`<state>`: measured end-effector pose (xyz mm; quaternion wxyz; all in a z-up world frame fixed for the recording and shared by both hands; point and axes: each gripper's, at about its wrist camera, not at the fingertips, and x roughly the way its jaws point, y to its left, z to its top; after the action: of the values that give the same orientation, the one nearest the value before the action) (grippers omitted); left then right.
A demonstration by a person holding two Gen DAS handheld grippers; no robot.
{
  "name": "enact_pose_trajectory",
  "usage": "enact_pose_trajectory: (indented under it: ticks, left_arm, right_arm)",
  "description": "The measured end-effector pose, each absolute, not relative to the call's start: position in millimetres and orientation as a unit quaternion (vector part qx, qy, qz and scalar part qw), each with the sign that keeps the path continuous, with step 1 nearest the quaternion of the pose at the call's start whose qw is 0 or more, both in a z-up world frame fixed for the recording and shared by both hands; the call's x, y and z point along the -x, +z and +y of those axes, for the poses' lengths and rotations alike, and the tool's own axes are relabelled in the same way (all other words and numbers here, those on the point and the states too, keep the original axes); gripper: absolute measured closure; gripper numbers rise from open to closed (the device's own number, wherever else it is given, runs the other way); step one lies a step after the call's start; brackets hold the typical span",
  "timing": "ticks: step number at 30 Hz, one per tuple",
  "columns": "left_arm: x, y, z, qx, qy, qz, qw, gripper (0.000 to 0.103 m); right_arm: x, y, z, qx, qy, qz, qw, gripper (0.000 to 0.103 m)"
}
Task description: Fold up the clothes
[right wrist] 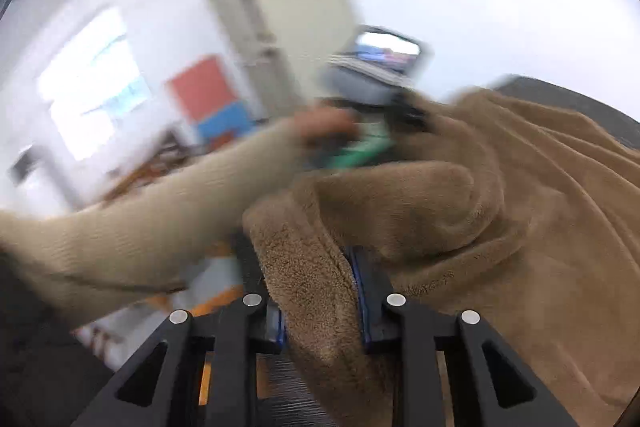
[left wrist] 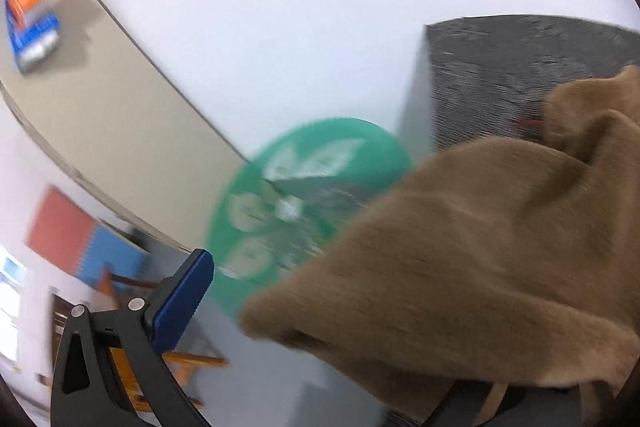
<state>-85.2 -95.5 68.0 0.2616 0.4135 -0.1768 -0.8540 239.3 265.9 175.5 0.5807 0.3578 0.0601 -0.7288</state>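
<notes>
Pretty early on I'd say: right tool (right wrist: 320,301) is clamped on a bunched edge of the brown fleece (right wrist: 500,227), left tool (left wrist: 400,307) I can't tell, fleece heaped at 3 o'clock, no neat fold yet.

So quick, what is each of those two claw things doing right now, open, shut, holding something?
Left gripper: cannot be told; one blue pad shows, the brown fleece garment covers the other side.
Right gripper: closed on a fold of the brown fleece garment.
</notes>
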Motion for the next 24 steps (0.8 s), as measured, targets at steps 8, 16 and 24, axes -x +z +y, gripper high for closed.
enact_pose_trajectory:
  ticks: [8,16,24]
  left_arm:
    - [73,104,-126,-0.36,-0.855,-0.18,0.327,0.0]
    - [65,95,-101,-0.403,-0.843,-0.272,0.231,0.0]
    - [27,105,-111,-0.507,-0.858,-0.083,-0.009,0.0]
  right_arm:
    - [-253,145,269,-0.393,-0.676,0.104,0.614,0.019]
    - [-181,176,375,-0.39,-0.752,-0.002,0.531,0.019]
    - [-79,224,521,-0.346,-0.887,0.008,0.306,0.019]
